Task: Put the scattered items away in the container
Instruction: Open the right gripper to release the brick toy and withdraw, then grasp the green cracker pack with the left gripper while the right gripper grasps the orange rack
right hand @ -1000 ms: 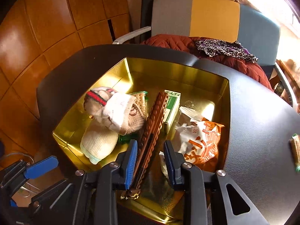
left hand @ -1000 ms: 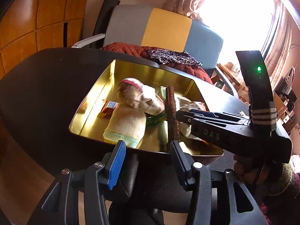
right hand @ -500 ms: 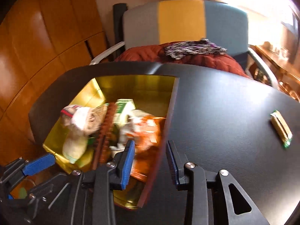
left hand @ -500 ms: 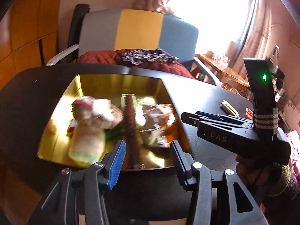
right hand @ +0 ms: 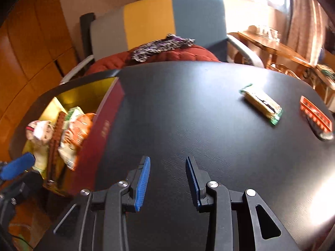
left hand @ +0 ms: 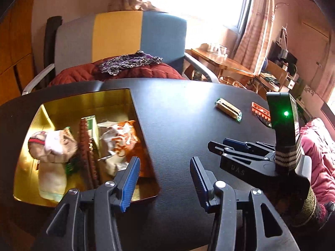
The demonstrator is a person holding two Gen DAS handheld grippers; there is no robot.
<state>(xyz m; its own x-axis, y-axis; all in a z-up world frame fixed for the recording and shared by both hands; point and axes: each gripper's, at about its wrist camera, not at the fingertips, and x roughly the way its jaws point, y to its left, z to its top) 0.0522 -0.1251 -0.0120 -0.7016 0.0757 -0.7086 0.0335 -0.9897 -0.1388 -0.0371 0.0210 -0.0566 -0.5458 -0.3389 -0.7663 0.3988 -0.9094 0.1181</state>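
Observation:
A gold-lined tin box (left hand: 132, 104) (right hand: 104, 113) sits at the left of the black table. It holds socks (left hand: 52, 146), a long brown chocolate bar (left hand: 86, 146), a green box and an orange snack bag (left hand: 123, 138). A tan snack bar with green ends (left hand: 228, 109) (right hand: 261, 102) and an orange blister pack (left hand: 260, 112) (right hand: 316, 115) lie on the table at the far right. My left gripper (left hand: 163, 179) is open and empty above the tin's near right corner. My right gripper (right hand: 167, 179) (left hand: 226, 146) is open and empty above bare table.
The black table (right hand: 188, 115) spreads to the right of the tin. A chair (left hand: 125, 33) with a red quilt and a patterned cloth stands behind the table. Wooden furniture with clutter is at the far right.
The right gripper let go of the chocolate bar, which now lies in the tin. Both grippers swung right, away from the tin, bringing the snack bar and blister pack into view.

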